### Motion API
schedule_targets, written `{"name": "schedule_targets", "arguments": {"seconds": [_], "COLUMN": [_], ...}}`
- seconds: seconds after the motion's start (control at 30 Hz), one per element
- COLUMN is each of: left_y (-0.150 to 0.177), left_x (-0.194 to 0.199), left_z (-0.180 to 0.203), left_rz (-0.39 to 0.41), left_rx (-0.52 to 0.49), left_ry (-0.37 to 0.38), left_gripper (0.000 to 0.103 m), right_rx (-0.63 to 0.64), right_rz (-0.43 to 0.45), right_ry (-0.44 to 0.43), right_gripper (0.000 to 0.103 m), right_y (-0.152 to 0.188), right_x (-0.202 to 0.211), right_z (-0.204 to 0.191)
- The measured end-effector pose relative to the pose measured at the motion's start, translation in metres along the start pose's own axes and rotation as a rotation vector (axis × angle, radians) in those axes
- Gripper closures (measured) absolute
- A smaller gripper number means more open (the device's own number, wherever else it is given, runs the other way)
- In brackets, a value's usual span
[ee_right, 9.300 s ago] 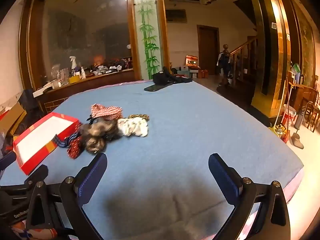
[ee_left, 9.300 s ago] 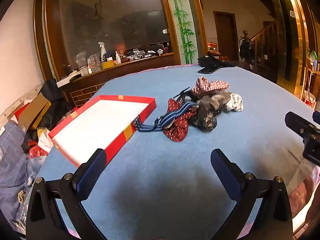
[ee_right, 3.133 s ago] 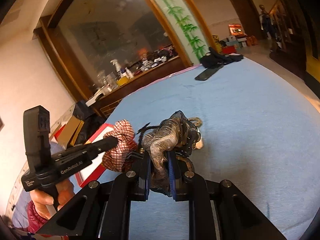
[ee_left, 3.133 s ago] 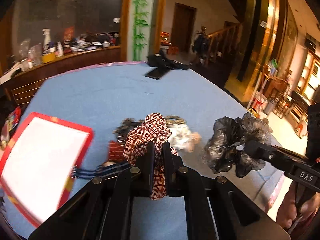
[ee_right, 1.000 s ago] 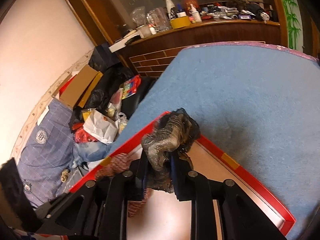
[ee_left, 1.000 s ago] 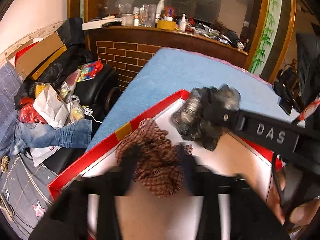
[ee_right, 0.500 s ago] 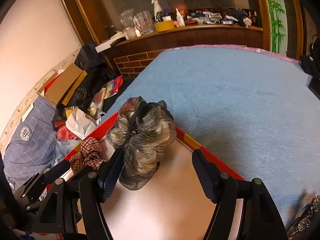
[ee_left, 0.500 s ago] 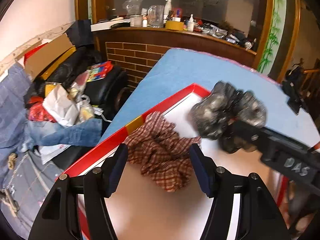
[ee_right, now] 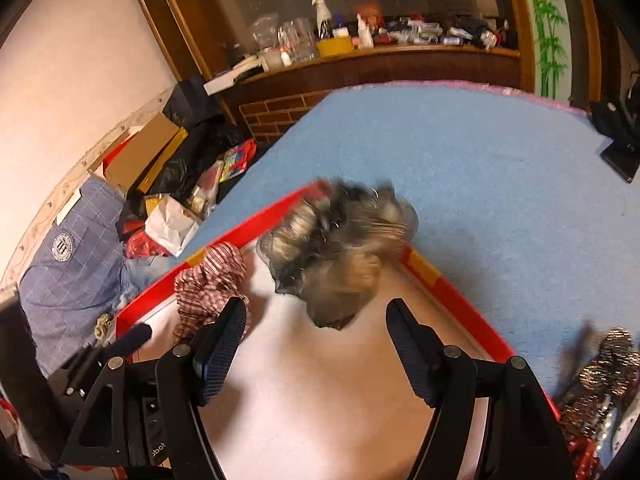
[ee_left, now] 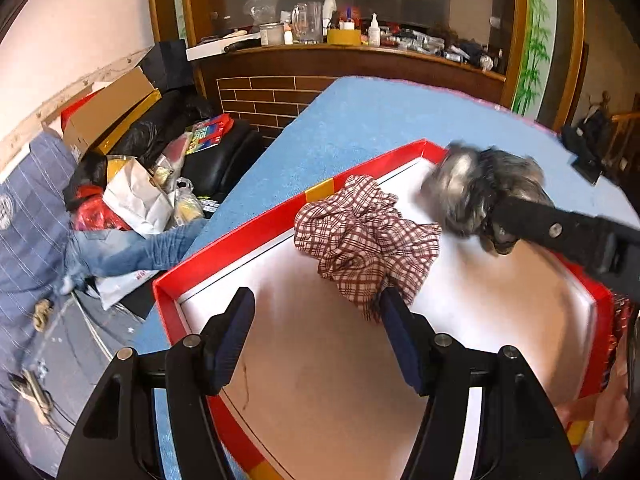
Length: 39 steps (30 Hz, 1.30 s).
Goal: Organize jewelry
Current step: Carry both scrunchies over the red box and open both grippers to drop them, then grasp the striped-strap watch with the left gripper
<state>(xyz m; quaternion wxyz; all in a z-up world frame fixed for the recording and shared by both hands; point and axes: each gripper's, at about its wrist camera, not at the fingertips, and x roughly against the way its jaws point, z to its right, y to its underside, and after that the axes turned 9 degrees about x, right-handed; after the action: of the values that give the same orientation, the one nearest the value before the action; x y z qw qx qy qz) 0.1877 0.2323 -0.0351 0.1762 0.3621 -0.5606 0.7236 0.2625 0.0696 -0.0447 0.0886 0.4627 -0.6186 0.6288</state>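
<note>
A red-rimmed tray [ee_left: 248, 232] with a white floor lies on the blue table. A red plaid scrunchie [ee_left: 364, 240] lies in it near the far rim; it also shows in the right wrist view [ee_right: 208, 280]. A grey-black shimmery scrunchie [ee_right: 336, 252] lies blurred at the tray's far corner, and shows in the left wrist view [ee_left: 476, 196]. My left gripper [ee_left: 316, 340] is open and empty just short of the plaid scrunchie. My right gripper [ee_right: 316, 344] is open and empty just short of the grey scrunchie.
More hair accessories [ee_right: 600, 376] lie on the blue table [ee_right: 480, 152] right of the tray. Past the table's left edge are bags, boxes and clothes on the floor [ee_left: 132, 192]. A cluttered wooden counter [ee_left: 360, 48] stands behind.
Both grippers opened and let go: the plaid scrunchie and the grey scrunchie now lie in the tray. Both grippers have drawn back slightly from them.
</note>
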Motion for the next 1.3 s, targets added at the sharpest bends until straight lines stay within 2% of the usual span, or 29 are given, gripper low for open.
{"name": "schedule_targets", "arguments": {"seconds": [0.17,0.3,0.43,0.57,0.67,0.73,0.93,1.07,1.3], "left_y": [0.003,0.011,0.028,0.046,0.065,0.078,0.110,0.114,0.104], "left_x": [0.033,0.054,0.083,0.103,0.109,0.111,0.107,0.095,0.058], "left_z": [-0.002,0.011,0.042,0.074,0.099,0.117,0.155,0.173,0.200], "left_rz": [0.085,0.081,0.087,0.068,0.044,0.030,-0.017,-0.048,-0.130], "left_rx": [0.015,-0.034,-0.143,-0.225,-0.284,-0.334,-0.453,-0.489,-0.503], "left_ry": [0.040,0.090,0.208,0.351,0.426,0.443,0.471,0.488,0.459], "left_gripper": [0.039,0.039,0.039,0.039,0.039,0.039,0.039,0.039,0.039], "right_rx": [-0.030,-0.053,-0.078,-0.172,-0.200,-0.210,-0.304,-0.379,-0.441], "right_rz": [0.083,0.148,0.164,0.183,0.211,0.225,0.272,0.277,0.277], "right_ry": [-0.053,-0.082,-0.010,0.033,0.086,0.136,0.208,0.193,0.117], "right_gripper": [0.026,0.025,0.025,0.025,0.025,0.025,0.025,0.025,0.025], "right_y": [0.003,0.013,0.030,0.063,0.088,0.109,0.157,0.172,0.181], "right_x": [0.048,0.098,0.139,0.176,0.196,0.207,0.228,0.228,0.223], "right_z": [0.010,0.027,0.058,0.100,0.117,0.124,0.161,0.183,0.197]}}
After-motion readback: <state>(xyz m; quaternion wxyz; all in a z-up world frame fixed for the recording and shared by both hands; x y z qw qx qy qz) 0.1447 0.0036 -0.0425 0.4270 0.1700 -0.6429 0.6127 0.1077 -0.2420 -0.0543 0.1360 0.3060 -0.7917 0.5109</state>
